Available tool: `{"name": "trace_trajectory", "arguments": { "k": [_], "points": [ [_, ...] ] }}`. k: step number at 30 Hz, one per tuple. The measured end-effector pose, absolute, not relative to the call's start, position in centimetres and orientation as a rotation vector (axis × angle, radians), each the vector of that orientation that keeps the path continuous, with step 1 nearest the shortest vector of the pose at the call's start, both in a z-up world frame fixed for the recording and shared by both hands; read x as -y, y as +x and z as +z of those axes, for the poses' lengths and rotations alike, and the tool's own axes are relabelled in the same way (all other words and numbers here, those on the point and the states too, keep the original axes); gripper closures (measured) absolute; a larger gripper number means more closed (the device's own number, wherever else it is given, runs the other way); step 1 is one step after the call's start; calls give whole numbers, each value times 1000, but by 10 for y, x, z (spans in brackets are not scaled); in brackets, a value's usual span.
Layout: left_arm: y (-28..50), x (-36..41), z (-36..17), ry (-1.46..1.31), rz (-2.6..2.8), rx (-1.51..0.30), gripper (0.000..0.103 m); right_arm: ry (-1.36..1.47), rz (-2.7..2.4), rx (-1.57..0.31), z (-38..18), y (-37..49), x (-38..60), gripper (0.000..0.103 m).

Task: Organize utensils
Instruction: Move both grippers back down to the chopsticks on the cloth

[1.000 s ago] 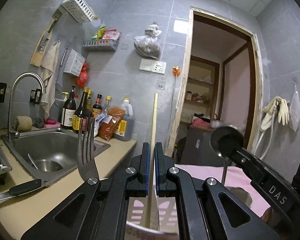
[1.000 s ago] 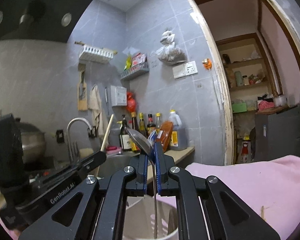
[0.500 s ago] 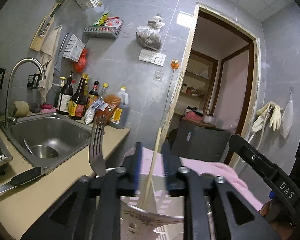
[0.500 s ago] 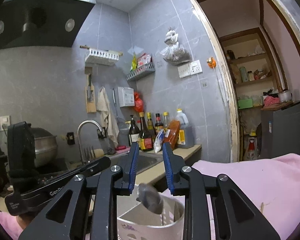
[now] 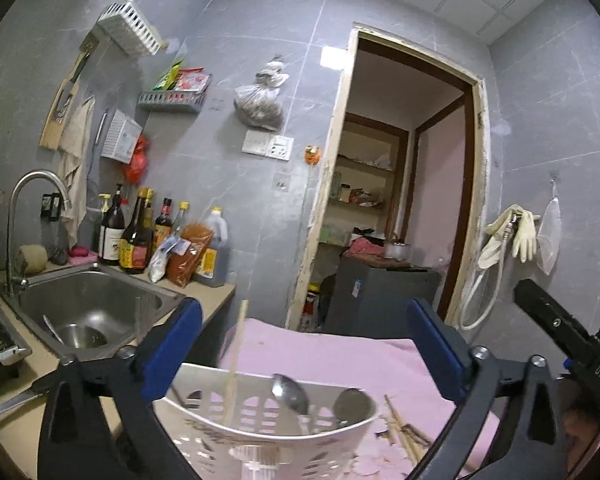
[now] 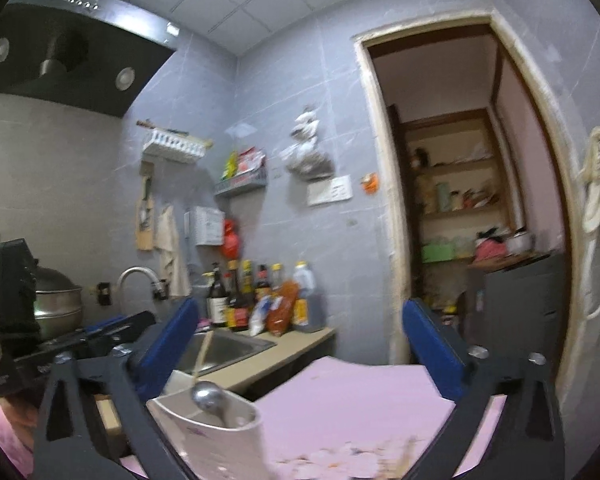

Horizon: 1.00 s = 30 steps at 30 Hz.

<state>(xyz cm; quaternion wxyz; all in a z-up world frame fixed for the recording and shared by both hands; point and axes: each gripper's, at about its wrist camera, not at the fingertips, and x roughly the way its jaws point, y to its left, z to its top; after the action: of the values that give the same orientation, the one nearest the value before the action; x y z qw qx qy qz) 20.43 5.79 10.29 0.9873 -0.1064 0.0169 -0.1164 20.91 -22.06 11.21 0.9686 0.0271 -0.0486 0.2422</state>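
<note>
A white perforated utensil basket (image 5: 260, 416) stands on the pink cloth, low in both views. In it stand a wooden chopstick (image 5: 236, 360) and two metal spoons (image 5: 290, 394), and a fork's blurred tines (image 5: 144, 316) rise by its left side. My left gripper (image 5: 304, 352) is above and behind the basket, its jaws opening wide with nothing between the blue pads. In the right wrist view the basket (image 6: 216, 432) shows a spoon bowl (image 6: 208, 396) and the chopstick (image 6: 202, 354). My right gripper (image 6: 302, 344) is also opening, and it holds nothing.
Loose chopsticks (image 5: 400, 428) lie on the pink cloth (image 5: 340, 356) right of the basket. To the left are a steel sink (image 5: 88, 308) with a faucet, sauce bottles (image 5: 140, 236) and a knife handle (image 5: 48, 384) on the counter. A doorway opens ahead.
The left gripper let go of the chopstick and the right one let go of the spoon; both utensils now stand in the basket. Both grippers opened wide and drew up and back.
</note>
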Motion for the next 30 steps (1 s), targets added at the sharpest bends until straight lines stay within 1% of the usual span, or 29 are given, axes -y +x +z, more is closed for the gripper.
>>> {"name": "trace_trajectory", "arguments": {
  "k": [4, 9, 13, 23, 25, 27, 28, 30],
  "points": [
    [202, -40, 107, -217, -284, -58, 2, 39, 413, 125, 119, 192, 254, 0],
    [203, -15, 106, -195, -344, -101, 2, 21, 324, 107, 119, 179, 287, 0],
    [208, 15, 98, -124, -380, -174, 2, -18, 241, 41, 111, 180, 303, 0],
    [221, 65, 48, -17, -430, -347, 2, -42, 199, -138, 77, 192, 329, 1],
    [225, 74, 39, 17, -432, -389, 2, -53, 201, -184, 70, 196, 330, 6],
    [230, 83, 30, 52, -453, -441, 2, -66, 214, -244, 62, 203, 330, 16],
    [233, 88, 24, 69, -464, -471, 2, -72, 221, -269, 58, 207, 329, 19],
    [238, 95, 15, 95, -484, -530, 2, -83, 237, -331, 49, 215, 330, 30]
  ]
}}
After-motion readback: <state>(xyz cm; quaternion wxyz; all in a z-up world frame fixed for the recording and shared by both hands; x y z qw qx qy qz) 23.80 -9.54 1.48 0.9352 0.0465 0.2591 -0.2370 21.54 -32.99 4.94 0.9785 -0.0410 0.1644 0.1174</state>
